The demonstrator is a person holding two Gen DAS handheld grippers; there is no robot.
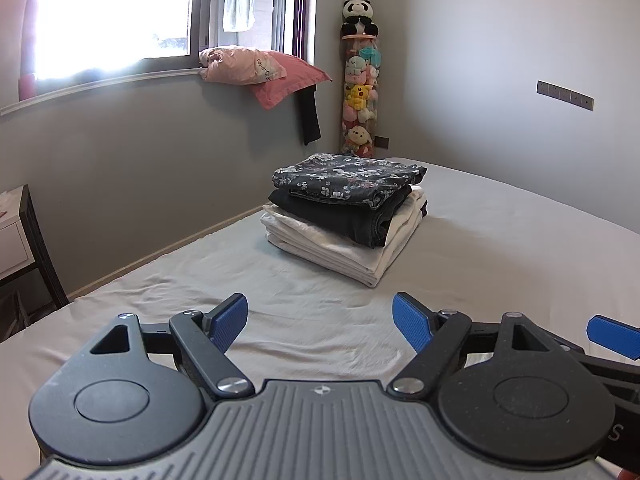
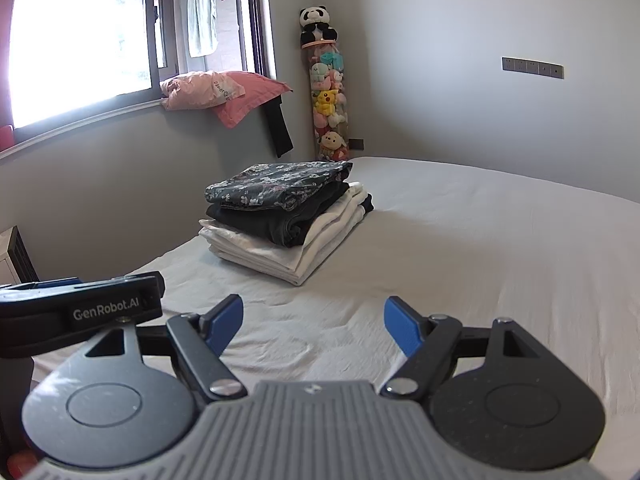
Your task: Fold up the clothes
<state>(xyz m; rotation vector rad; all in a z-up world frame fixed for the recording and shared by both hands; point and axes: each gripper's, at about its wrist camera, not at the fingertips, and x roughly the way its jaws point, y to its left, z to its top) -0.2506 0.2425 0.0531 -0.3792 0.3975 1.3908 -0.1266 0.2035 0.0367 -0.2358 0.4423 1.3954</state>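
Both hand-held grippers hover side by side over the near part of a bed (image 1: 500,216), each with its blue-padded jaws spread wide and nothing between them. From the left hand-held gripper (image 1: 320,322), the stack of folded clothes (image 1: 344,216) lies straight ahead and slightly to the right, well apart from the fingertips; from the right hand-held gripper (image 2: 314,322), the same stack (image 2: 286,220) sits ahead and to the left. The left one therefore appears the nearer and more squarely lined up, though the margin is slight.

The stack rests on the bed's pale sheet with its long side running diagonally, from near right toward far left, one corner pointing at the cameras. A dark floral garment (image 1: 348,178) lies on top, a black piece (image 1: 344,216) beneath it, and white folded pieces (image 1: 332,248) at the bottom.

No unfolded garment shows on the sheet between the jaws and the stack, so the folding looks largely done, or the next item lies out of frame. The bed's near edge is hidden behind the gripper bodies. Only one blue pad of the right hand-held gripper (image 1: 614,336) shows in the left view. Pink bedding (image 1: 260,72) on the window sill is too far off to make out in detail.
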